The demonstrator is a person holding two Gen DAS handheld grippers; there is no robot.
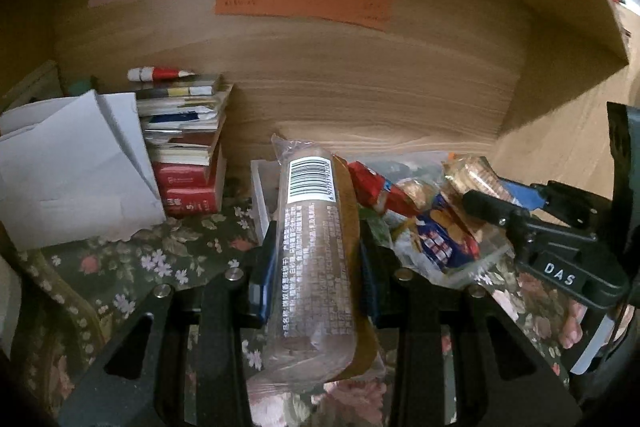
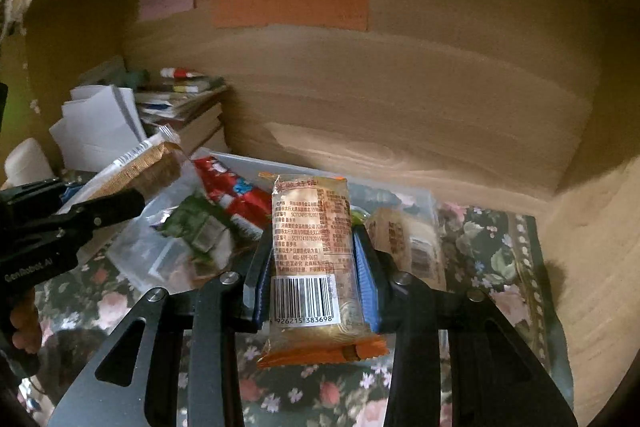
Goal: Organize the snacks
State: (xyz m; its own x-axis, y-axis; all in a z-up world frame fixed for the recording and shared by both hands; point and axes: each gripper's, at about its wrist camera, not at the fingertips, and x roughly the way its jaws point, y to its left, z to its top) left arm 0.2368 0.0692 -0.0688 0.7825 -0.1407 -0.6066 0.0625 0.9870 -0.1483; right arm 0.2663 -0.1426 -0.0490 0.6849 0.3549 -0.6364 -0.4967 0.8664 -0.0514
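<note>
Left wrist view shows the left gripper [image 1: 316, 279] clamped on a long brown cookie pack [image 1: 316, 259] that runs forward between its fingers, with bare wooden wall [image 1: 360, 99] ahead and a book stack [image 1: 188, 147] left of them. Right gripper [image 2: 316, 279] pinches an orange-ended snack packet [image 2: 312, 259]. Beyond both fingertips, a clear tray [image 2: 424, 199] of blurred snacks sits on floral cloth [image 2: 500, 251].
</note>
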